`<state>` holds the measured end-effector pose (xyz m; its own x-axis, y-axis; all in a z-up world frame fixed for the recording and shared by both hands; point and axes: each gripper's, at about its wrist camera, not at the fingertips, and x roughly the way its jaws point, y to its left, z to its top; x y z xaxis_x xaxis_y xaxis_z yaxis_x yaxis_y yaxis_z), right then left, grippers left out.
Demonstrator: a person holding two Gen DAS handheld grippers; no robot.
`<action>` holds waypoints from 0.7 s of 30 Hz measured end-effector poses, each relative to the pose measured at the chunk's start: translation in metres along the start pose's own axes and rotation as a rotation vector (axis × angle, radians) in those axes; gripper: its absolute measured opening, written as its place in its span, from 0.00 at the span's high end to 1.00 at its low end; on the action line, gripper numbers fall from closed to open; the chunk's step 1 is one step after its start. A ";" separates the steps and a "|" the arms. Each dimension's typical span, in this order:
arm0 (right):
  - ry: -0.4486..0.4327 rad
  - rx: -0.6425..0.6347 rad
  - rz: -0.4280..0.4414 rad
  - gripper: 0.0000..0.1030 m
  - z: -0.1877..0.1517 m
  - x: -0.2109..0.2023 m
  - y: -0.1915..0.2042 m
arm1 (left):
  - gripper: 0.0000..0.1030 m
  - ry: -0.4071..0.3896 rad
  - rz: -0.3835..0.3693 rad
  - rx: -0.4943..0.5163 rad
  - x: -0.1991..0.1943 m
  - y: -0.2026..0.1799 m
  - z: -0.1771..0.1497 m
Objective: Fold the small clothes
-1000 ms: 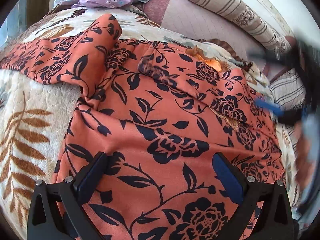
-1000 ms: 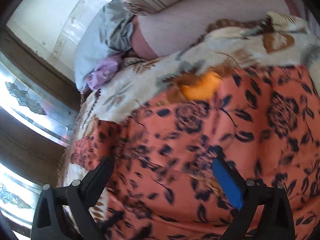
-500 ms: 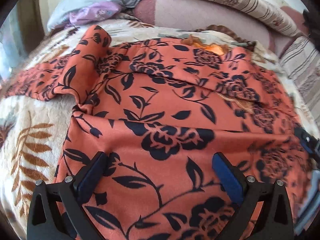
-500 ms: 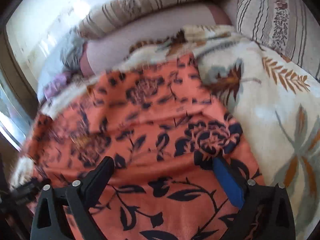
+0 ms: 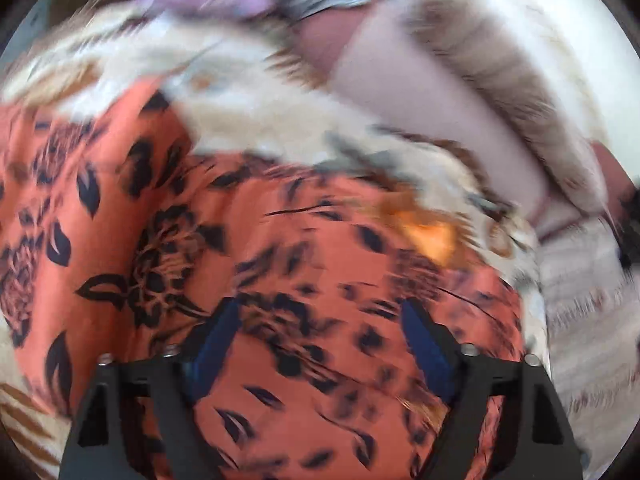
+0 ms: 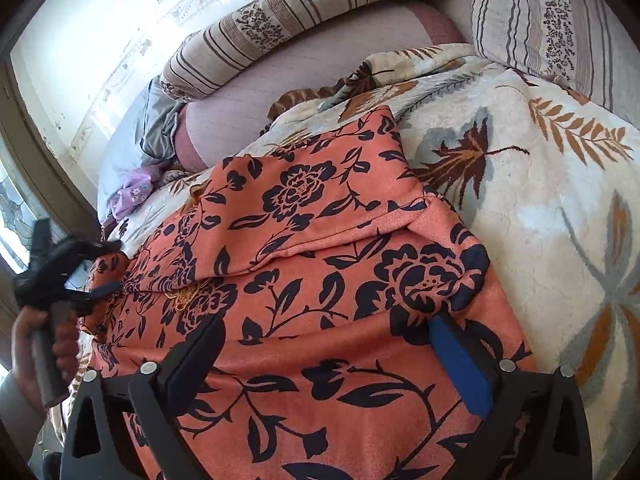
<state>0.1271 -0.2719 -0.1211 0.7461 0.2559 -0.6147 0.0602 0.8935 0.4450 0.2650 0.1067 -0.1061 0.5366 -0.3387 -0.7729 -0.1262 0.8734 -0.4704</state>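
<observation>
Nearest the lens in the right wrist view, the right gripper (image 6: 324,332) has its two fingers spread wide, the blue pad (image 6: 460,364) on one side and the dark finger on the other, with nothing pinched between them. Both hang low over the orange floral garment (image 6: 320,280); whether the tips press on the cloth cannot be told. The garment lies spread on a cream leaf-patterned blanket (image 6: 540,208), with one folded flap laid across its upper part and a crease running under that flap.

In the left wrist view, which is smeared with motion blur, the left gripper (image 5: 320,320) also has its fingers well apart, blue pads (image 5: 424,348) facing inward, empty. The same garment (image 5: 168,240) fills the gap and the ground beneath them, but contact is too blurred to judge. A bright orange patch (image 5: 432,236) shows near the garment's far edge.

At the left edge of the right wrist view, the left gripper (image 6: 92,268) appears from outside, held in the person's left hand (image 6: 44,344) by its handle, its tips at the garment's far side edge.

Farther off, beyond the blanket, lies a pale mauve mattress surface (image 6: 300,80), a long striped bolster (image 6: 300,16), a striped pillow (image 6: 552,20), and a heap of grey and lilac clothes (image 6: 140,160) near the wall.
</observation>
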 end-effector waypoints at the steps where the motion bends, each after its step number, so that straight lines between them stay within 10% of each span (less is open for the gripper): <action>1: -0.001 0.001 0.002 0.00 0.000 -0.001 -0.001 | 0.22 0.000 0.002 -0.034 0.003 0.007 0.001; 4: 0.000 0.002 0.004 0.00 0.000 -0.002 -0.002 | 0.26 -0.004 -0.004 -0.051 0.003 0.012 0.000; 7: 0.005 -0.006 -0.008 0.00 0.001 -0.002 -0.001 | 0.62 0.019 0.052 -0.044 0.005 0.016 0.007; 10: 0.007 -0.009 -0.013 0.00 0.001 -0.002 0.000 | 0.66 0.022 0.022 -0.100 0.006 0.026 0.010; 12: 0.007 -0.010 -0.015 0.00 0.001 -0.002 -0.001 | 0.89 0.033 0.071 -0.062 0.007 0.024 0.012; 21: 0.009 -0.013 -0.018 0.00 0.001 -0.001 0.000 | 0.92 -0.219 0.161 0.143 -0.086 -0.018 -0.039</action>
<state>0.1273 -0.2723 -0.1202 0.7388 0.2428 -0.6286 0.0654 0.9026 0.4255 0.1888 0.1063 -0.0472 0.6880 -0.1226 -0.7153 -0.1139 0.9552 -0.2733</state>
